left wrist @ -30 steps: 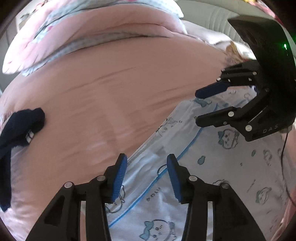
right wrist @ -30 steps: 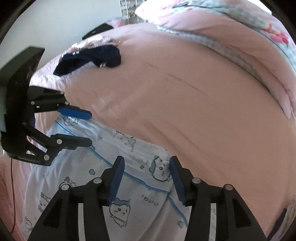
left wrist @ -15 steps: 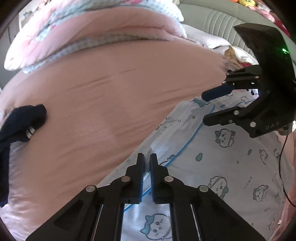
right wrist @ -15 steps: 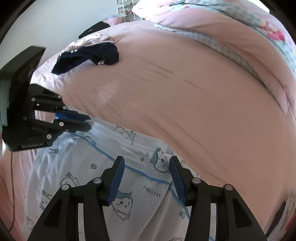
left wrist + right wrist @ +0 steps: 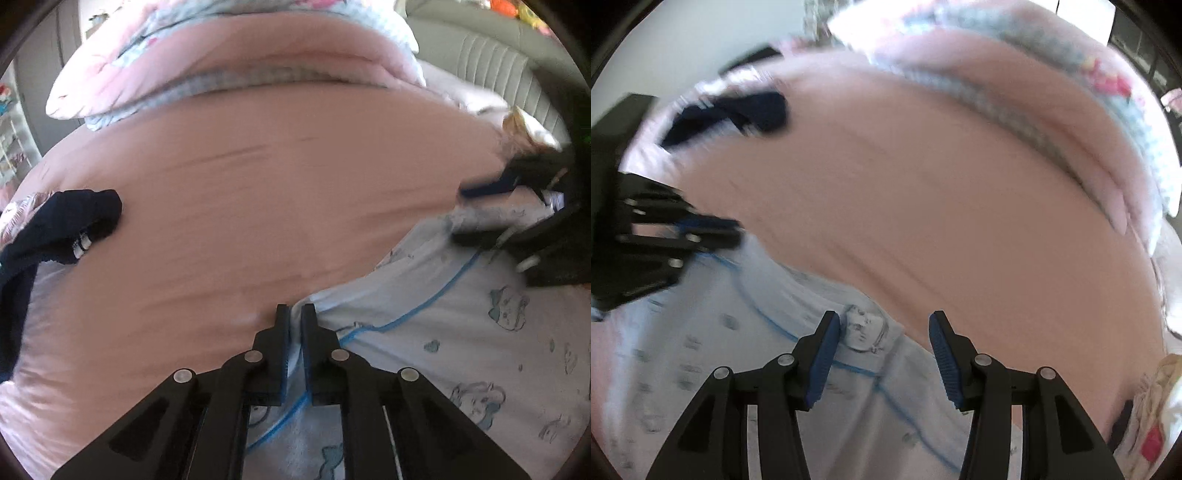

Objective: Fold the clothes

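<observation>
Navy garment point(image 5: 59, 221) sits far left on the pink bed sheet point(image 5: 258, 206) in the left wrist view, bunched up, well apart from everything else. Rolled pink duvet point(image 5: 229, 62) with a floral cover runs along the far side of the bed; grey ribbed headboard point(image 5: 491, 70) shows top right.

Left gripper point(image 5: 293, 325) — jaws nearly together, pinching the near edge of the light-blue printed garment point(image 5: 461, 332). A strip of that fabric shows in the narrow gap between the pads. Garment lies flat on the sheet to the right of the gripper, blue piping line running diagonally across it, small cartoon prints scattered over it.

Further right in the same view, the right gripper point(image 5: 476, 214) is blurred, at the garment's far corner; fabric sits between its two fingers but they are clearly apart.

Right wrist view: left gripper point(image 5: 713, 230) at left edge, blurred, on the garment's edge. Light-blue printed garment point(image 5: 720, 332) fills the lower left. Right gripper point(image 5: 882, 343) — jaws wide, blue pads either side of a cartoon face print at the garment's edge, not gripping it. Whether the fingertips touch the fabric — cannot tell. Navy garment point(image 5: 738, 114) upper left, duvet point(image 5: 1034, 74) across the top right, both smeared.
</observation>
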`<state>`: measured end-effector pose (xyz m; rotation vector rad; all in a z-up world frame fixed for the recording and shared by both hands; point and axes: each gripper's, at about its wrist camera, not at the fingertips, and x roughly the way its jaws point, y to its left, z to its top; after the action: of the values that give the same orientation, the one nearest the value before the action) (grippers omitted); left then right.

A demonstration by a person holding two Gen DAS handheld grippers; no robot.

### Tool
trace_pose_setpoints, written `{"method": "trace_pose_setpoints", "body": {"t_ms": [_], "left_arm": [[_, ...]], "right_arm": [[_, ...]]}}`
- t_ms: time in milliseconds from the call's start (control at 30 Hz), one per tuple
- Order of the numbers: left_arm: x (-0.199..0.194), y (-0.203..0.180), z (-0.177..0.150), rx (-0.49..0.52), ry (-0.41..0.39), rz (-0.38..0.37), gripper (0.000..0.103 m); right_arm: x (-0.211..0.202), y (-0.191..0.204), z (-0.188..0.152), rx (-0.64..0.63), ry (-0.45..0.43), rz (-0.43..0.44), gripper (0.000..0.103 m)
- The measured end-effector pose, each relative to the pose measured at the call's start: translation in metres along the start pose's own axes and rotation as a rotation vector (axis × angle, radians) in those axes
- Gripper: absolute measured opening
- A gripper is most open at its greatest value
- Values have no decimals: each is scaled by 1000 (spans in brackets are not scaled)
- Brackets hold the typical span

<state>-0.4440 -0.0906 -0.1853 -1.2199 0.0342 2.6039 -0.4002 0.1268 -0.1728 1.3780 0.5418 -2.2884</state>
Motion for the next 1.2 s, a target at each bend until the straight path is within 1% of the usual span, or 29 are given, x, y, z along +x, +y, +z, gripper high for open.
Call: {"method": "trace_pose_setpoints", "body": {"t_ms": [33,67,100,133,167,200,233,300,333,367,400,433,467,500,533,600,667,700,733,833,867,933,967,1000,1067,1100,1133,1167,1200], "left_arm": [[-4,3,-2,-24,-4,4,8],[-8,6,-3,-49,-8,9,11],[-12,9,-5,-73,-12,13,17],[-16,12,-7,-97,-16,18,23],[-20,15,-9,-122,-20,22,40],[-25,25,-16,-185,-1,20,47],[-29,37,-25,-258,25,16,47],[-26,53,-39,-373,60,-38,46],[-22,61,-48,-433,86,-37,46],[-17,67,-56,-483,106,-50,44],[-16,69,-59,-517,105,-57,41],[-14,70,-62,-547,100,-61,38],[-14,71,-61,-558,100,-93,21],[-13,68,-60,-565,103,-140,3],[-10,66,-61,-564,104,-173,3],[-9,56,-55,-490,115,-136,2],[-19,51,-53,-431,98,-99,2],[-25,50,-49,-405,87,-71,2],[-32,50,-48,-372,80,-34,2],[-49,56,-43,-279,83,74,2],[-46,57,-45,-264,106,83,2],[-38,59,-50,-242,158,89,3],[-37,59,-54,-241,165,85,3],[-38,60,-58,-243,167,79,3],[-39,61,-68,-248,171,66,3],[-40,62,-69,-256,168,59,3],[-41,64,-69,-267,163,51,3],[-42,64,-70,-275,163,46,3],[-44,65,-71,-282,163,42,3]], "right_arm": [[5,-8,0,55,2,41,51],[2,-16,1,112,-7,80,51],[-3,-23,2,165,-11,112,51],[-15,-29,3,206,-47,150,53],[-27,-31,2,221,-86,178,54],[-34,-31,1,217,-105,193,54],[-33,-29,1,207,-93,197,54],[-24,-21,0,184,-44,195,54],[-20,-17,0,172,-19,194,52],[-15,-13,0,161,6,193,43],[-9,-11,1,163,27,192,20],[-2,-10,3,173,36,193,20],[4,-9,5,184,40,194,18],[7,-8,7,192,35,199,15],[8,-8,9,198,25,206,13],[5,-6,13,190,0,205,10],[0,-1,15,163,-34,182,8],[-3,1,17,154,-51,169,5],[-6,3,18,147,-67,156,5],[-5,7,21,117,-108,67,5],[1,7,23,115,-94,58,5],[18,6,28,120,-37,62,5],[19,9,31,118,-30,79,6],[16,13,33,114,-35,104,7],[10,20,38,105,-45,152,18],[7,24,40,101,-50,177,33],[4,28,43,96,-55,201,45],[2,32,45,92,-59,226,47],[3,40,47,54,-46,227,47]]}}
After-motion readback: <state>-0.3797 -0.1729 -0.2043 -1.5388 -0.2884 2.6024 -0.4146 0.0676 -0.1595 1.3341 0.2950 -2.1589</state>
